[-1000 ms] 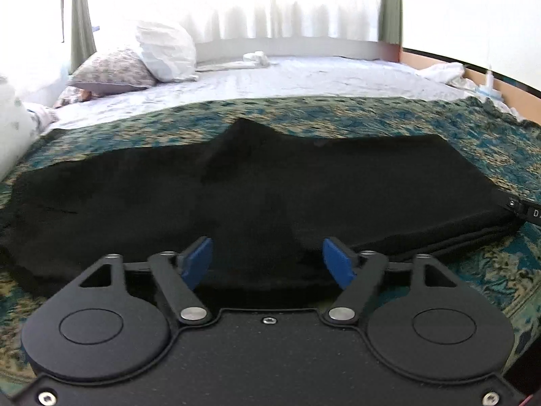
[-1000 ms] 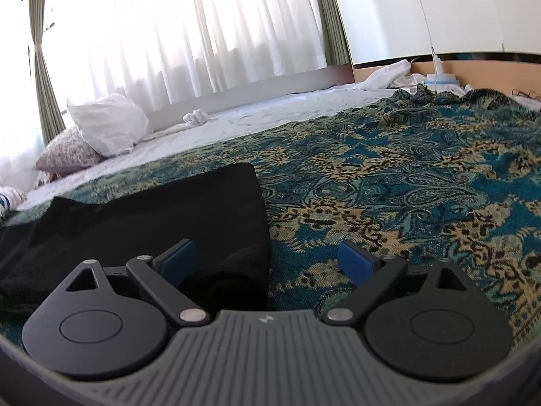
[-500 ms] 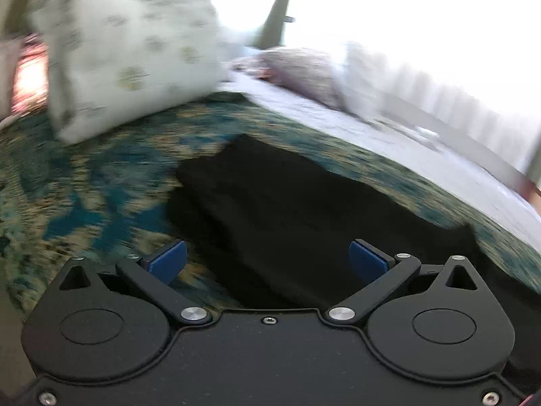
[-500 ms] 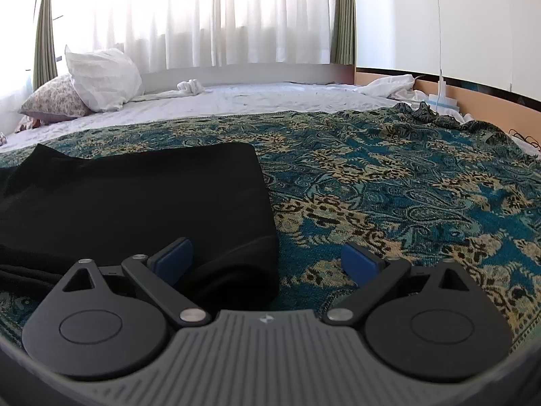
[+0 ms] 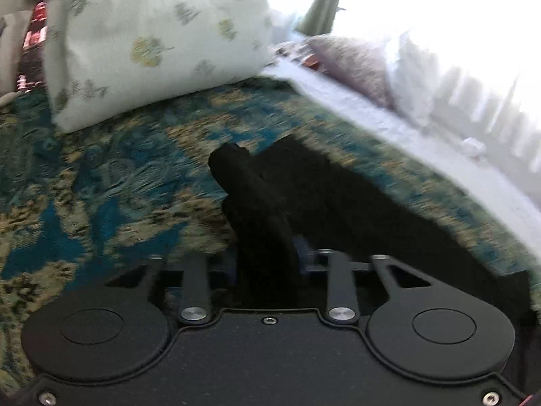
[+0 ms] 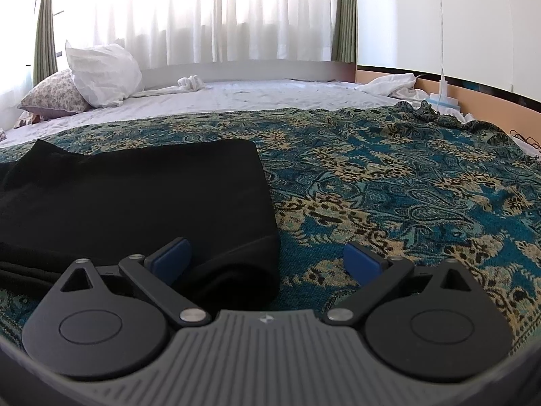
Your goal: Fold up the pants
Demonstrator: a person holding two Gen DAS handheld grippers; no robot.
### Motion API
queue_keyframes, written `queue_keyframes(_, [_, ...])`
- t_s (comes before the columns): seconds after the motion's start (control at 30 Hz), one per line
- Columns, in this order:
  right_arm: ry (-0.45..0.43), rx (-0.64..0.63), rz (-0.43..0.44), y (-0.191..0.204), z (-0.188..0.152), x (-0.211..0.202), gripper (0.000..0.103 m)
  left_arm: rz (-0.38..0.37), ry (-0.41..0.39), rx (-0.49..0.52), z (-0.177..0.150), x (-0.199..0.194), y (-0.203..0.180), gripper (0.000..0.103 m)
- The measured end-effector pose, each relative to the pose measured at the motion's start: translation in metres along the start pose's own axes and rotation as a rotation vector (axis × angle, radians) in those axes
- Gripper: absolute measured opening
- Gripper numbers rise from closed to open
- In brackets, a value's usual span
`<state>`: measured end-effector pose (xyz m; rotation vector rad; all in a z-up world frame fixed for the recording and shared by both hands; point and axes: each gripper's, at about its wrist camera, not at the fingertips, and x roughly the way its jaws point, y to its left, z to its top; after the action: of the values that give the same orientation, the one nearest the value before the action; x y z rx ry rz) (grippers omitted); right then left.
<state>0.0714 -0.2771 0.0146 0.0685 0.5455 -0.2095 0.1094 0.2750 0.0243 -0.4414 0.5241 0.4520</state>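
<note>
The black pants [image 6: 142, 189] lie folded lengthwise on a teal and gold patterned bedspread [image 6: 389, 182]. In the left wrist view my left gripper [image 5: 267, 264] is shut on one end of the pants [image 5: 257, 203], and the pinched cloth sticks up and forward from between the fingers. The rest of the pants [image 5: 372, 216] trails off to the right. In the right wrist view my right gripper [image 6: 267, 257] is open, with the thick near right corner of the pants between its blue pads [image 6: 172, 257].
A large white leaf-print pillow [image 5: 152, 37] stands just beyond the left gripper. A white pillow [image 6: 101, 74] and a floral pillow [image 6: 54, 96] lie on the white sheet [image 6: 253, 96] at the far side. A wooden bed frame [image 6: 473, 101] runs along the right.
My left gripper moved to the left end of the pants, shut on it and lifted the cloth. My right gripper stayed open at the right corner, barely moving.
</note>
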Motion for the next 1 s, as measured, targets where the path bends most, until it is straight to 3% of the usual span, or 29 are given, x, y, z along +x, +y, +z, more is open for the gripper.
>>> queue_keyframes(0.1, [-0.001,0.001,0.001,0.000,0.000,0.000,0.102,-0.022,-0.101,0.128,-0.001,-0.026,-0.036,0.021])
queue_keyframes(0.2, [-0.003,0.006,0.005,0.000,0.000,0.001,0.102,-0.144,-0.155,0.217,0.000,-0.059,-0.083,0.021])
queue_keyframes(0.33, [-0.004,0.009,0.010,-0.001,0.000,0.001,0.102,-0.344,-0.226,0.447,-0.023,-0.119,-0.174,0.021])
queue_keyframes(0.43, [-0.001,0.016,0.019,-0.003,0.000,0.001,0.102,-0.498,-0.178,0.650,-0.066,-0.147,-0.240,0.026])
queue_keyframes(0.5, [0.000,0.020,0.022,-0.003,0.000,0.001,0.102,-0.565,-0.082,0.754,-0.101,-0.149,-0.275,0.034])
queue_keyframes(0.57, [0.000,0.022,0.025,-0.004,0.000,0.001,0.102,-0.607,0.041,0.822,-0.136,-0.143,-0.298,0.036])
queue_keyframes(0.63, [0.001,0.025,0.028,-0.004,0.000,0.001,0.102,-0.661,0.176,0.827,-0.161,-0.136,-0.304,0.036])
queue_keyframes(0.73, [-0.003,0.033,0.038,-0.006,-0.001,0.001,0.103,-0.727,0.262,0.785,-0.176,-0.137,-0.292,0.048])
queue_keyframes(0.9, [-0.007,0.046,0.053,-0.009,0.000,0.000,0.103,-0.729,0.190,0.761,-0.166,-0.160,-0.257,0.062])
queue_keyframes(1.0, [-0.007,0.070,0.053,-0.011,0.004,-0.005,0.103,-0.705,0.110,0.718,-0.147,-0.169,-0.229,0.064])
